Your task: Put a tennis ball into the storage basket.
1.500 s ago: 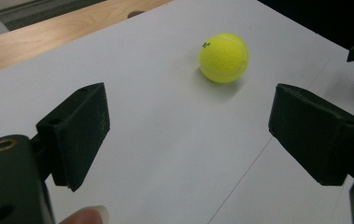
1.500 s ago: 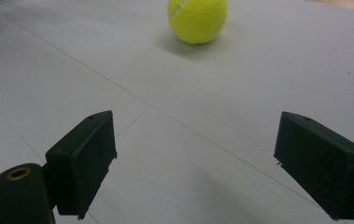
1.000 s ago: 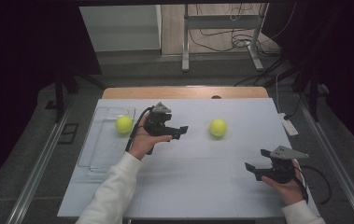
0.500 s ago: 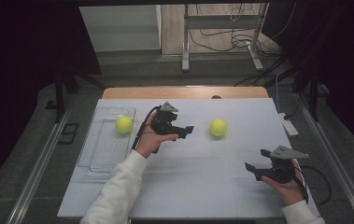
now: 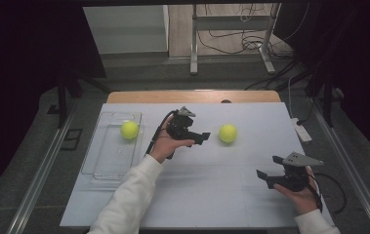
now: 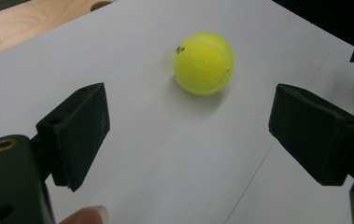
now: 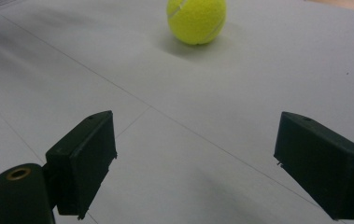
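Note:
A yellow tennis ball (image 5: 228, 133) rests on the white table near its middle right. My left gripper (image 5: 203, 138) hovers just left of it, jaws wide apart and open, nothing between them. In the left gripper view the same tennis ball (image 6: 203, 63) lies ahead of the left gripper (image 6: 188, 135), a short way beyond the pads. A second tennis ball (image 5: 129, 129) sits in a clear plastic tray (image 5: 104, 165) at the left. My right gripper (image 5: 265, 176) is held low at the front right, open; its own view shows the first tennis ball (image 7: 196, 19) far ahead of the right gripper (image 7: 195, 163).
A white table (image 5: 202, 195) covers a wooden top whose far edge (image 5: 192, 96) shows. A small white object (image 5: 301, 130) lies at the right edge. Metal rails run along both sides, and cables and a stand sit on the floor behind.
My left gripper has moved to the right, away from the tray and closer to the ball on the table. The right gripper and both balls have stayed put.

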Demonstrator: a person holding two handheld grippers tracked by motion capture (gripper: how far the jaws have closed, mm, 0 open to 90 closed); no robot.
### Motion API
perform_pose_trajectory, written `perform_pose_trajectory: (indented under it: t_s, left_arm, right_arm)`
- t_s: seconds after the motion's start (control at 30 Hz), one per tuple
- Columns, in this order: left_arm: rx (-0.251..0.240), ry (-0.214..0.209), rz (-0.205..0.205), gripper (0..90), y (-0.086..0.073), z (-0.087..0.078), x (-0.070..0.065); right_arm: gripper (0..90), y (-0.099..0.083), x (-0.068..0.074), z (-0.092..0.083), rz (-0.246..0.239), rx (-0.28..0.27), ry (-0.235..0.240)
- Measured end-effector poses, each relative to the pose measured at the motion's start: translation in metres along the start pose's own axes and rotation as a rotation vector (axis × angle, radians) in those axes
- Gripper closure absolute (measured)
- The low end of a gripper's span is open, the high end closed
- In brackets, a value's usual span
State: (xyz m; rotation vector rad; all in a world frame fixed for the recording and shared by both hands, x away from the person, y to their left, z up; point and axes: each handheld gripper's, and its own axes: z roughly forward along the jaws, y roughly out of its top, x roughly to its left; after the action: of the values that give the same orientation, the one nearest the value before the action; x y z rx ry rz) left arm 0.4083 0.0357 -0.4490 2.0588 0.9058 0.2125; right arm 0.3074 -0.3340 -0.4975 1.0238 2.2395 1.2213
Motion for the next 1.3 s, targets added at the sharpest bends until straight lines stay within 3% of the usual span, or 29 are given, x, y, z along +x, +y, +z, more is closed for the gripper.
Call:
perform_pose_trajectory:
  t_s: [1.3]
  left_arm:
    - [0.069, -0.037, 0.014, 12.7, 0.020, 0.054, -0.011]
  right_arm:
    - [12.9, 0.000, -0.001, 0.000, 0.009, 0.003, -0.002]
